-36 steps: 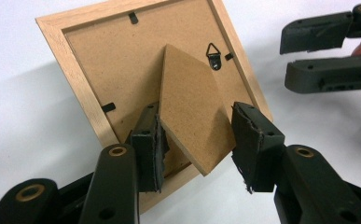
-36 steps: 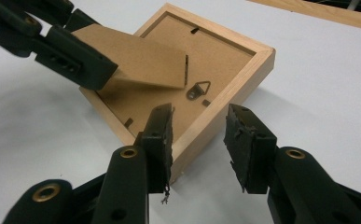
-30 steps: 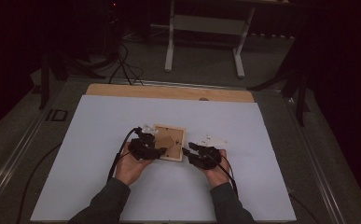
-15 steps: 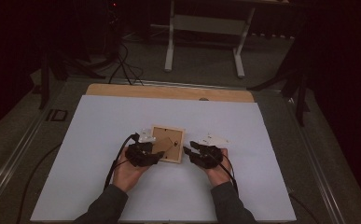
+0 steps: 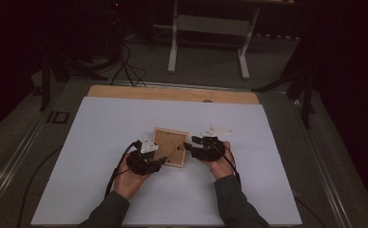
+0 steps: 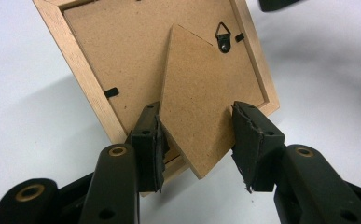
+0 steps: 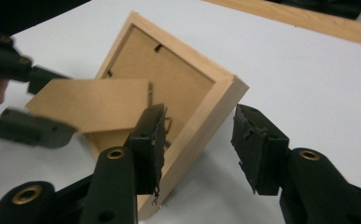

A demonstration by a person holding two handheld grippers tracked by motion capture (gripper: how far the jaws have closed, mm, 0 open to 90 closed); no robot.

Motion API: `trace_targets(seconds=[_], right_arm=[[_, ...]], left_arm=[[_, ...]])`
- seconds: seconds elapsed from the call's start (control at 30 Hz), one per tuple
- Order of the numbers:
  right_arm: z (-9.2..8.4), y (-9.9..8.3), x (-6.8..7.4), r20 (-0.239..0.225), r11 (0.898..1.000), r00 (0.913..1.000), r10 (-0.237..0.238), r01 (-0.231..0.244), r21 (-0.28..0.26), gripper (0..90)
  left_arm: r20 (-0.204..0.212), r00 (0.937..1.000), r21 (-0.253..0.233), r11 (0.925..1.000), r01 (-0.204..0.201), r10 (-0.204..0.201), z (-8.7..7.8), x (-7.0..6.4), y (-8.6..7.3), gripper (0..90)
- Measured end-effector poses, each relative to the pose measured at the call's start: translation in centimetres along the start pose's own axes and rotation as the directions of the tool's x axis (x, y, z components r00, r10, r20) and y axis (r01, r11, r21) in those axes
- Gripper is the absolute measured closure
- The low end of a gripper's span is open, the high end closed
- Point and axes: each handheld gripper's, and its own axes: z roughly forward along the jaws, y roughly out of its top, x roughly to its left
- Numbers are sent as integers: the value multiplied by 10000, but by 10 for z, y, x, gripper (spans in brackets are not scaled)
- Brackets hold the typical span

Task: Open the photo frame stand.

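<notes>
1. We grip the stand (image 6: 194, 116) with the left gripper (image 6: 197, 135); the frame (image 5: 170, 147) lies face-down mid-table.
2. Our right gripper (image 7: 197, 140), jaws just opening, straddles a frame corner without pressing.
3. Unbraced, the frame could slide or lift.

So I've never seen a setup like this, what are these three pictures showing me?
A person holds hand tongs, one in each hand. The high view looks down on a table under a white sheet; the other two views ride on the tongs. A wooden picture frame lies back side up. The left tongs straddle its cardboard stand, which is folded out from the back; whether the pads press it is unclear. The right tongs sit open around a frame corner, jaws having just been opening.
</notes>
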Motion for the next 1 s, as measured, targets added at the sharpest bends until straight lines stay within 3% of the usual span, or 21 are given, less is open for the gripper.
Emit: trace_targets(seconds=[0.1,0.37,0.83,1.0], right_arm=[[6,4,-7,-329,9981,9976,610,-611,-16,485],[18,7,-13,-925,9940,9900,1064,-1037,342,402],[31,9,-17,-1472,9872,9764,1578,-1524,469,412],[30,10,-18,-1520,9872,9757,1581,-1526,469,424]], left_arm=[[-78,9998,-50,9998,-173,173,-1,-2,-3,563],[-206,9991,-213,9991,-379,374,-2,-4,-6,562],[-202,9982,-337,9978,-563,557,-2,-4,-8,560],[-148,9985,-299,9981,-534,530,-2,-3,-8,560]])
